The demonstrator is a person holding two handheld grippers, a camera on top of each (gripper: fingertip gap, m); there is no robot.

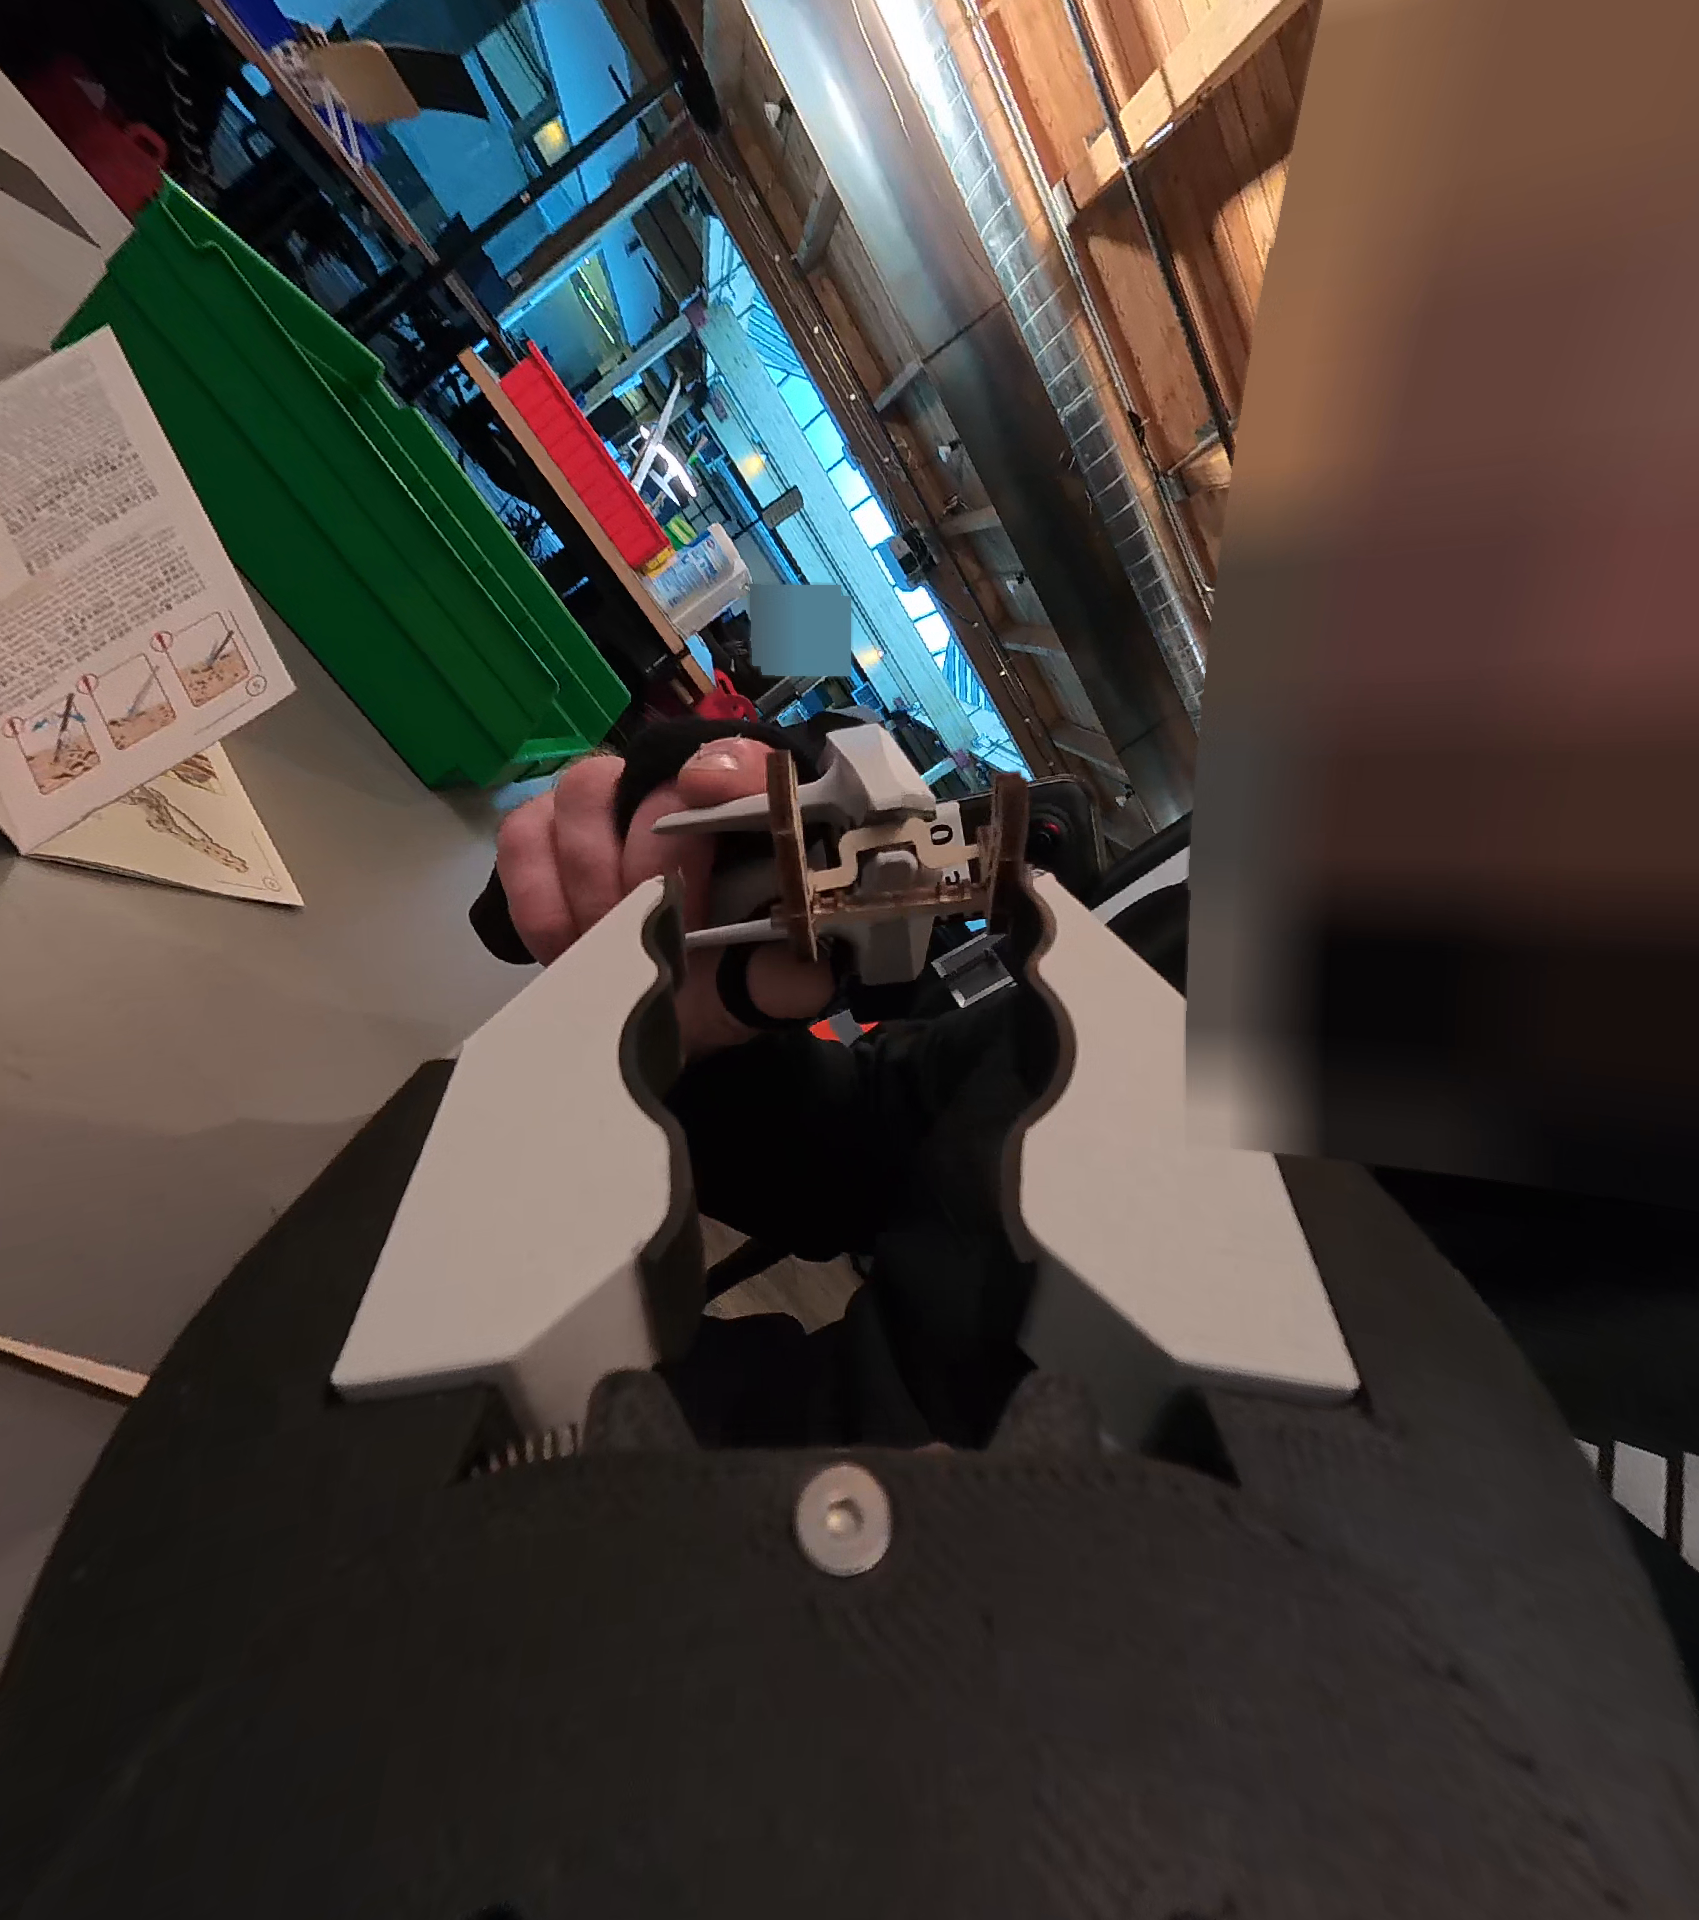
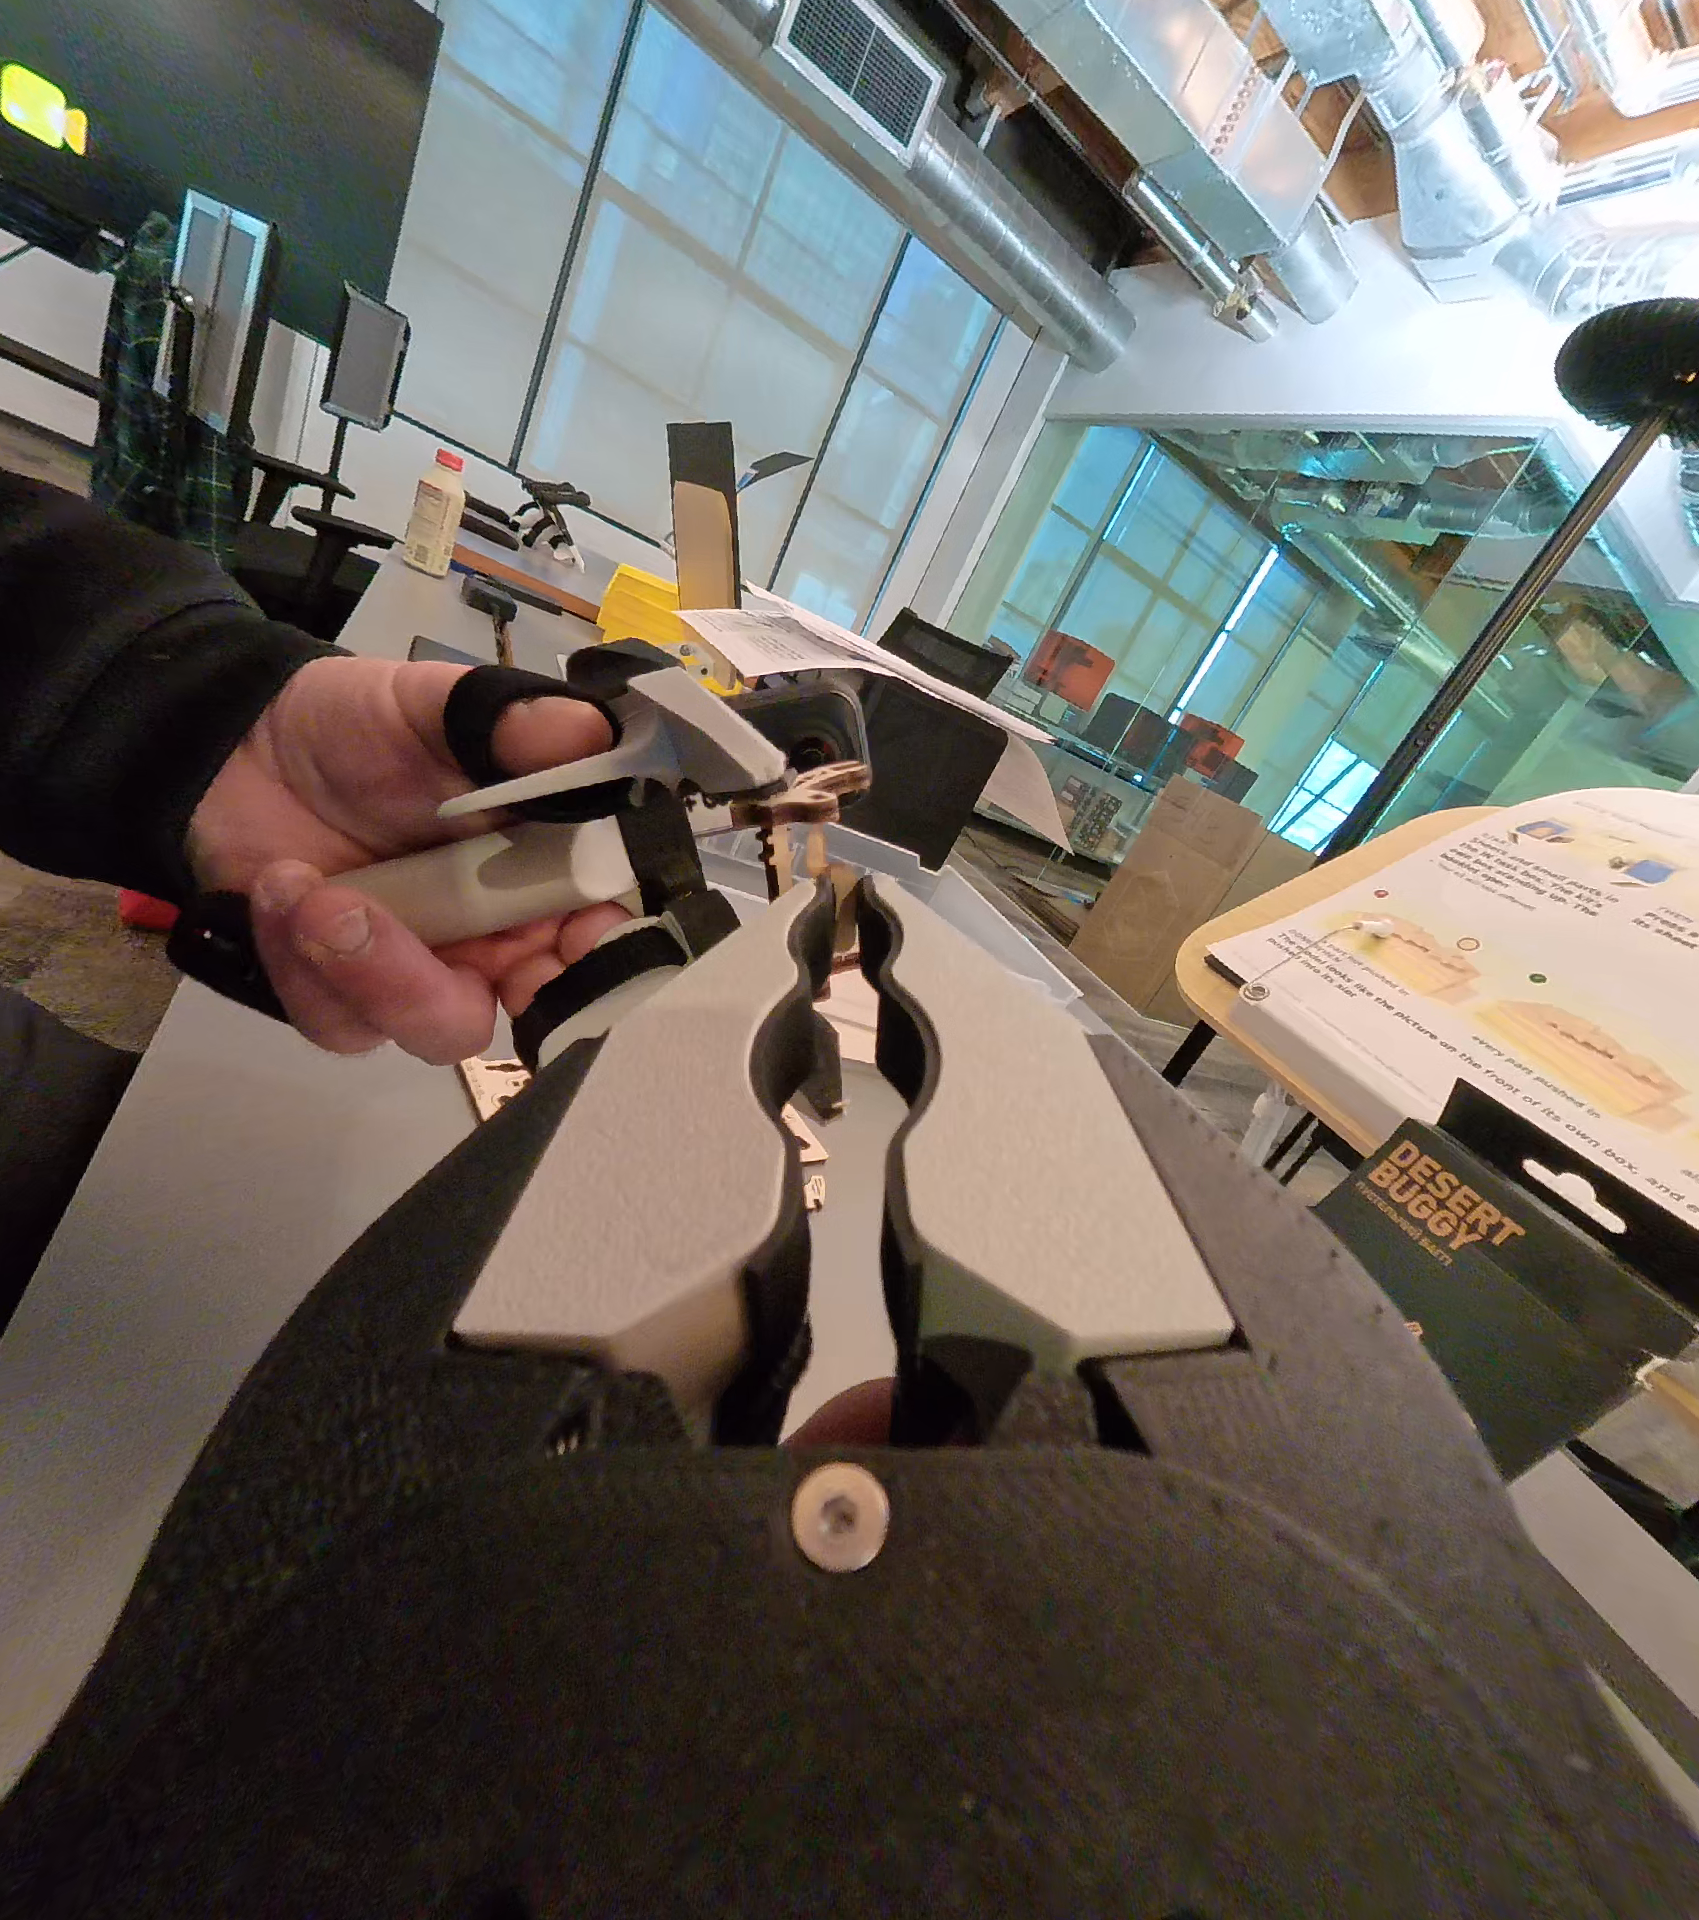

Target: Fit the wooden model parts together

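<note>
Wooden model (image 1: 886, 912), a small brown laser-cut plywood frame of two side plates joined by a crossbar, is in the air above the grey table (image 1: 201, 1039), between both tools.

Right gripper (image 2: 837, 904): fingers nearly closed, pinching a thin pale wooden tab of the model at the tips. The left wrist view shows the same thing head-on, with the crossbar at the closed tips.

Left gripper (image 1: 850, 899): fingers spread wide, straddling the model. One fingertip (image 1: 1037, 914) is at the right side plate (image 1: 1009, 831). The other fingertip (image 1: 663, 914) stands clear of the left side plate (image 1: 791, 852), so it has no clamp on the model. In the right wrist view, its upper grey finger (image 2: 710, 743) meets the end of the top plate (image 2: 809, 779).

Both tools are hand-held; the right hand (image 1: 564, 883) shows behind the model.

On the table:
- a green plastic bin (image 1: 325, 488) toward the far edge
- an open paper instruction booklet (image 1: 76, 623) beside the bin
- a thin wood strip (image 1: 55, 1363) near the left gripper body
- a fretted plywood sheet (image 2: 492, 1081) under the left hand (image 2: 336, 831)
- a dark cardboard kit box (image 2: 1510, 1299) at the right edge
</note>
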